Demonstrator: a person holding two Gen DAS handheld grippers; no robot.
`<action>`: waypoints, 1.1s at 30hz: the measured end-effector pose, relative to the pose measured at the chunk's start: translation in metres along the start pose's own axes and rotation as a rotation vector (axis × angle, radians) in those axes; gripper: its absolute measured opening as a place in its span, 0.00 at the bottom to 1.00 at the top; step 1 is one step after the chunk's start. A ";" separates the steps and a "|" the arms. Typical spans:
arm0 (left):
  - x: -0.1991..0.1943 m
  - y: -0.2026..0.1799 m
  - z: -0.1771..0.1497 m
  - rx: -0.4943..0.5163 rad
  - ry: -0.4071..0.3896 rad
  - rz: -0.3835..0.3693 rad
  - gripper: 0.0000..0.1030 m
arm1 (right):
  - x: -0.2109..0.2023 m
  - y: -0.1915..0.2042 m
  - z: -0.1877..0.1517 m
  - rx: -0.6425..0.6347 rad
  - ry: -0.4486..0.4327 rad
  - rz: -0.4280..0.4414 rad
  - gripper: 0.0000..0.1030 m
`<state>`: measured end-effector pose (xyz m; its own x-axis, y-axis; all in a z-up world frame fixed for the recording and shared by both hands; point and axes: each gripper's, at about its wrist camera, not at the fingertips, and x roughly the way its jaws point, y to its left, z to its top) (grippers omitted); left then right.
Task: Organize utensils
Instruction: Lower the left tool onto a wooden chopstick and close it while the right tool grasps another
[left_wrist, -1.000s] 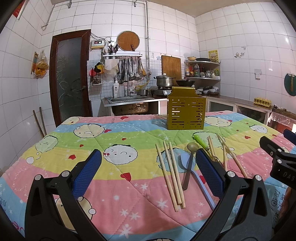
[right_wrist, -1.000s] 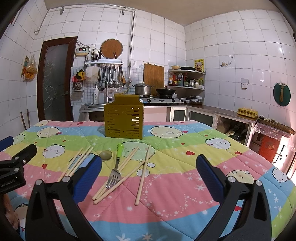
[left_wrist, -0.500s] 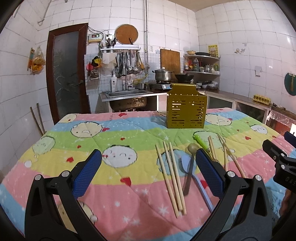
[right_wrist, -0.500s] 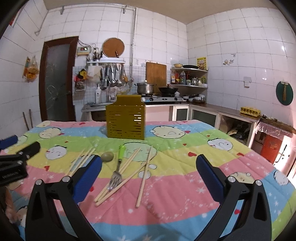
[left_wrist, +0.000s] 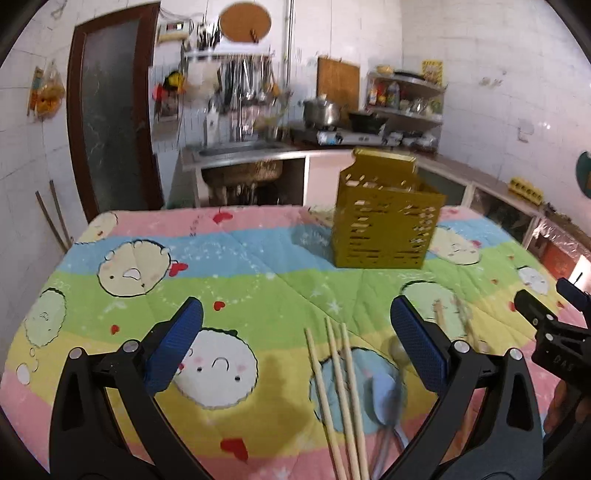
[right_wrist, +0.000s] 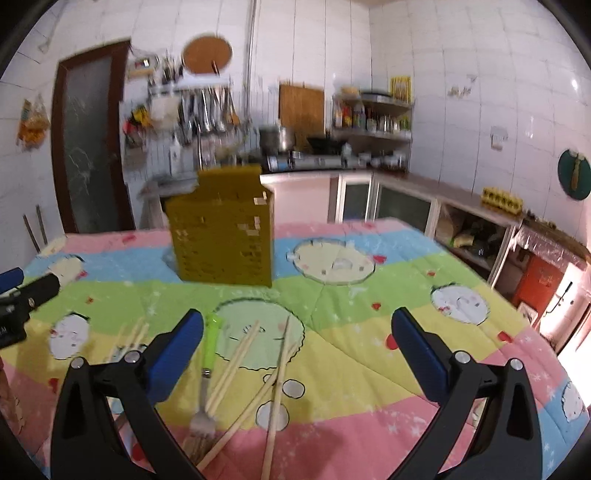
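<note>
Nothing looks sorted yet: chopsticks (left_wrist: 334, 391), spoons (left_wrist: 384, 397) and fork (right_wrist: 205, 387) lie loose on the quilted bench (left_wrist: 258, 288) before the yellow caddy (left_wrist: 384, 227), while left gripper (left_wrist: 295, 350) and right gripper (right_wrist: 297, 352) gape wide, empty.

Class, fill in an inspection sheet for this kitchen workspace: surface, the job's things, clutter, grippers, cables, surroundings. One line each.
Surface: quilted cartoon cloth covers the table.
Job's things: yellow slotted caddy upright at the far side; chopsticks, blue spoon and green-handled fork lie loose nearer the grippers.
Clutter: nothing seen.
Grippers: left gripper and right gripper open, holding nothing.
Cables: nothing seen.
Surroundings: tiled walls, brown door, stove with pot.
</note>
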<state>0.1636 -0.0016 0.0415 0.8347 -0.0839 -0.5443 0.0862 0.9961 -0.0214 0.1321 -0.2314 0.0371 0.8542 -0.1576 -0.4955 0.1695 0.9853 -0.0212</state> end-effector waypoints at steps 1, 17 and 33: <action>0.007 0.001 0.002 0.003 0.015 0.005 0.95 | 0.009 -0.001 0.003 0.011 0.017 -0.006 0.96; 0.100 0.013 -0.023 -0.031 0.261 0.040 0.95 | 0.102 -0.003 -0.001 0.011 0.173 -0.086 0.96; 0.127 0.012 -0.041 -0.004 0.368 0.066 0.96 | 0.129 -0.006 -0.013 0.024 0.282 -0.079 0.85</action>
<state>0.2484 0.0004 -0.0623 0.5870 -0.0037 -0.8096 0.0358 0.9991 0.0214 0.2349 -0.2569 -0.0385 0.6679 -0.2063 -0.7150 0.2448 0.9682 -0.0507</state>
